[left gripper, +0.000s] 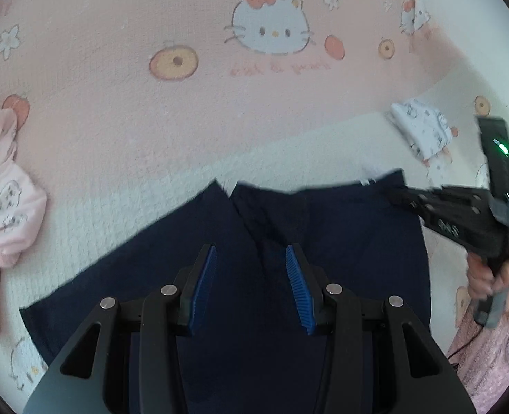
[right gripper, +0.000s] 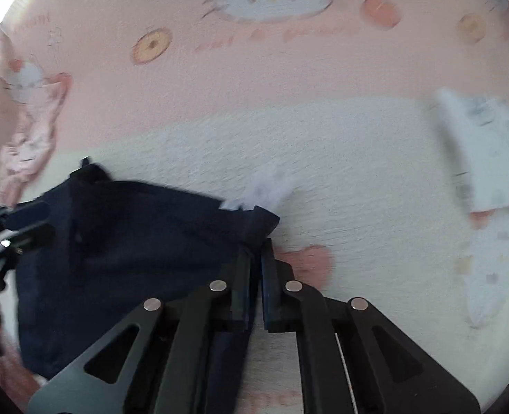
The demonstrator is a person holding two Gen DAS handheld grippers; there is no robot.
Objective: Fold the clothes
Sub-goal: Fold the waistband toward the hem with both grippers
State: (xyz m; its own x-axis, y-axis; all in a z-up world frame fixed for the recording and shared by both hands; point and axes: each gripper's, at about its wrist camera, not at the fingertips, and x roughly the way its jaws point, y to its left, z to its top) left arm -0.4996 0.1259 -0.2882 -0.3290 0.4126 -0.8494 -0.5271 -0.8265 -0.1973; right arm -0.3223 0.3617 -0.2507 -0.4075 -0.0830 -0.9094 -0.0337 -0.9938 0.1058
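Observation:
A navy blue garment (left gripper: 323, 234) lies spread on a pink and white Hello Kitty bedsheet (left gripper: 133, 110). My left gripper (left gripper: 251, 255) is open just above the middle of the garment, with nothing between its blue pads (left gripper: 297, 279). My right gripper (right gripper: 256, 252) is shut on the garment's right edge (right gripper: 251, 227), near a corner with a white tag (right gripper: 264, 189). The right gripper also shows in the left wrist view (left gripper: 444, 207), at the garment's far right corner.
A crumpled pink garment (left gripper: 2, 207) lies at the left of the bed. A folded white printed garment (left gripper: 423, 127) lies at the right; it also shows in the right wrist view (right gripper: 485, 148). A hand (left gripper: 502, 279) holds the right gripper's handle.

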